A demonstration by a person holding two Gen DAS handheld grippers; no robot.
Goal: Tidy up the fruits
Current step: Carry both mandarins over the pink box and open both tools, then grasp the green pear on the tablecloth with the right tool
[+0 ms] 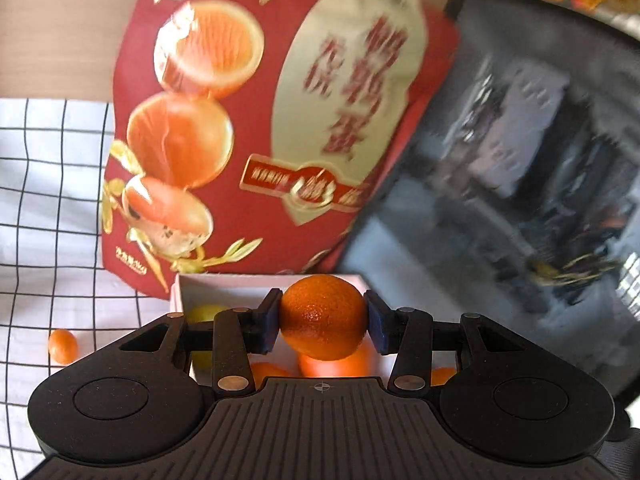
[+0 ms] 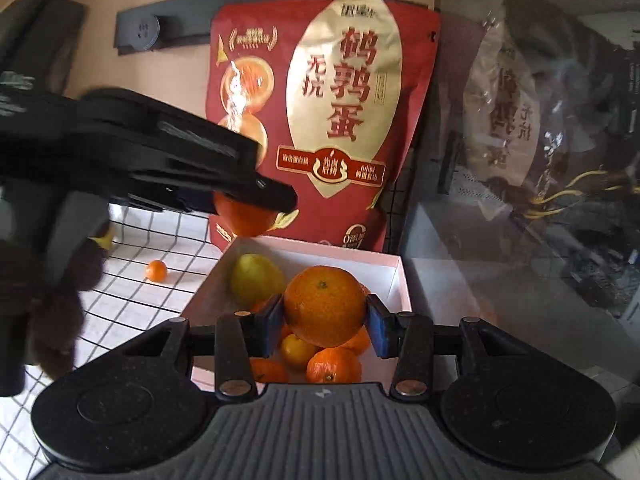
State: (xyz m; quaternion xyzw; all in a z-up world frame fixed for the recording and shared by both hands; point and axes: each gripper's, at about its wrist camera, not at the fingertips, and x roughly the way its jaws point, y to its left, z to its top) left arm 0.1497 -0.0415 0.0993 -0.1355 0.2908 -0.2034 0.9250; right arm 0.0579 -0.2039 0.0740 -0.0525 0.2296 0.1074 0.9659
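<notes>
My left gripper is shut on an orange and holds it above the white box. In the right wrist view the left gripper comes in from the left over the box's far edge, its orange between the fingers. My right gripper is shut on a larger orange above the white box. The box holds a yellow lemon, a small yellow fruit and several small oranges.
A small kumquat lies loose on the checked cloth left of the box; it also shows in the left wrist view. A red snack bag stands behind the box. A dark glossy appliance stands at the right.
</notes>
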